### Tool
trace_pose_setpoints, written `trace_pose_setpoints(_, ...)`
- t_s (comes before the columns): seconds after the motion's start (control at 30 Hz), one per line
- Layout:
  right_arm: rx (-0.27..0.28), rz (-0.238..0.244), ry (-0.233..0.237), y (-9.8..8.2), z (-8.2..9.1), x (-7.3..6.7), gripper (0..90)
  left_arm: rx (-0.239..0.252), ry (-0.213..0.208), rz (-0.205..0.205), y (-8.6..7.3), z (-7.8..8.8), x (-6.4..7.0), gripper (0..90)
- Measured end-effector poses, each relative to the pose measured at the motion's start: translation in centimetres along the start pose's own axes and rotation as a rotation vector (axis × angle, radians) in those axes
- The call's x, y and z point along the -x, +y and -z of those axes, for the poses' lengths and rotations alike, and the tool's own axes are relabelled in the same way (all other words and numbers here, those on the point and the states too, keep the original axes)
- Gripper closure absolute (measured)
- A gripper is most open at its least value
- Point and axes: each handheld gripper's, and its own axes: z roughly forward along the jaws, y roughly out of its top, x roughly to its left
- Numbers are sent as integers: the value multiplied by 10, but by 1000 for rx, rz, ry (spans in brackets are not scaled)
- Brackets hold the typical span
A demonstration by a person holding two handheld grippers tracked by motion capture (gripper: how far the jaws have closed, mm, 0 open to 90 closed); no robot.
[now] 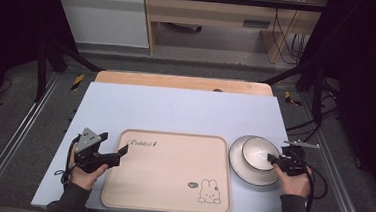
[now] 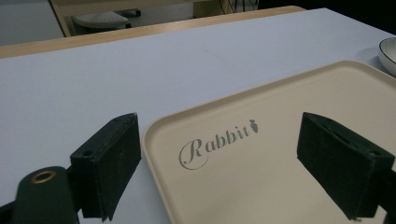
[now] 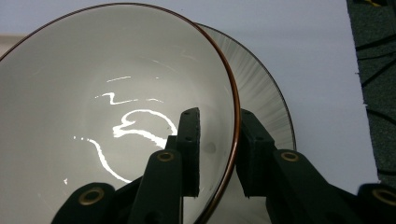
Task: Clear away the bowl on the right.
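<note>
White glazed bowl [image 3: 107, 107] with a thin brown rim sat on a wider white ribbed plate [image 1: 239, 166], directly ahead of the right gripper [image 3: 218, 154] and tipped a little toward it. One jaw of that gripper stood inside the bowl wall, the other outside, with the rim running between them; the pads looked pressed on the wall, so I judged the bowl clamped by its near edge. A rim grip probably suits a thin wall that the jaws cannot span across. Pale beige rectangular plastic tray [image 2: 280, 154] with a "Rabbit" script and a printed rabbit lay well off to the inner side of this gripper, bare, likely the place for the bowl. Left gripper [image 2: 219, 163] was held low at the tray's near corner, jaws wide apart with nothing between them, one pad beside the tray's edge and one above its surface, perhaps to steady it. Both rested over the pale blue table sheet [image 1: 175, 110].
</note>
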Motion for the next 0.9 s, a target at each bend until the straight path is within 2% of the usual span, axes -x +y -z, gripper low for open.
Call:
trace_pose_setpoints(0.13,-7,-17,1,1,0,0,766,-1,-1,-1,0,0,0,131)
trace_pose_setpoints(0.4,-3,-19,2,1,-2,1,789,-6,-2,-4,0,0,1,131)
trace_pose_setpoints(0.53,-13,-52,11,2,-1,1,793,-6,-2,-4,0,0,1,131)
trace_pose_setpoints(0.8,-15,-64,18,3,-1,3,805,-5,-3,-5,0,0,1,131)
trace_pose_setpoints(0.83,-15,-81,25,3,-1,2,806,-5,-3,-5,0,0,1,131)
trace_pose_setpoints(0.9,-15,-76,23,3,-1,3,810,-4,-3,-5,0,0,1,132)
